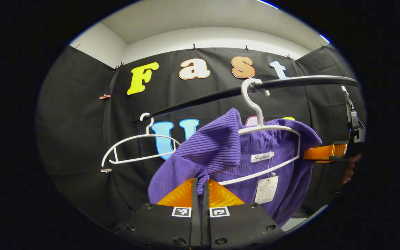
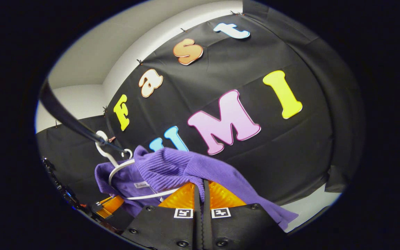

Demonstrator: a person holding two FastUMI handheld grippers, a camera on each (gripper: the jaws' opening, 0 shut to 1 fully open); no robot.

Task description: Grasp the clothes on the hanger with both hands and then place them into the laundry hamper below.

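A purple ribbed sweater [image 1: 227, 152] is seen on a white hanger [image 1: 273, 139] hooked over a black rail [image 1: 221, 93], with a neck label and a paper tag [image 1: 266, 189] hanging inside. One shoulder has been pulled up off the hanger end and is pinched in the left gripper [image 1: 200, 185], whose fingers are closed on the fabric. The other shoulder is clamped likewise by the right gripper [image 2: 201, 187]. An empty hanger [image 1: 134, 149] is hung farther along the rail.

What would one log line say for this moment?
left gripper: shut on purple sweater | right gripper: shut on purple sweater | white hanger: on rail
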